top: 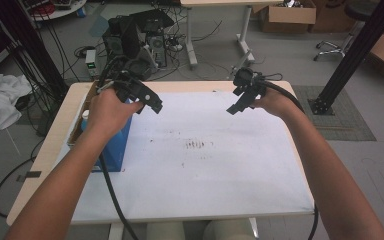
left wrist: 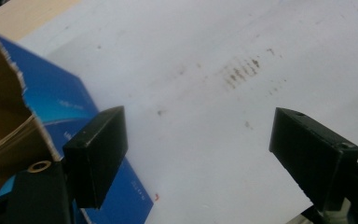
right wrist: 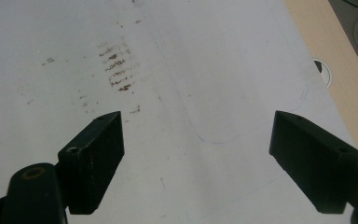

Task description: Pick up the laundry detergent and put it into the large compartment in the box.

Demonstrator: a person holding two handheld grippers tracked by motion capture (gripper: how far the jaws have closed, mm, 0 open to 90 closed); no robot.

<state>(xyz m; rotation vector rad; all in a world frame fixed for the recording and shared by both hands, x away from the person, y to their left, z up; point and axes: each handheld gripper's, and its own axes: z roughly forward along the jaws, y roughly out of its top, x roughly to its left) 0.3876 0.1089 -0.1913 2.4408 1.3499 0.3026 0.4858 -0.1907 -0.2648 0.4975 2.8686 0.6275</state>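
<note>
In the high view the blue box [top: 111, 142] stands at centre left, a white-capped bottle [top: 85, 116] inside, beside the empty, spread left gripper [top: 150, 102]; the left gripper view shows its brown interior lower left; the right gripper [right wrist: 196, 154] gapes over the white sheet [right wrist: 205, 70].

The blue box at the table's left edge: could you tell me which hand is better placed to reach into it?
Left: its tool is beside the blue box; the right tool is across the sheet.

Laboratory or workshop: computer towers [top: 150, 42] and tangled cables [top: 55, 60] on the far floor, cardboard boxes [top: 287, 15] far right, black aluminium framing [top: 352, 55].
</note>
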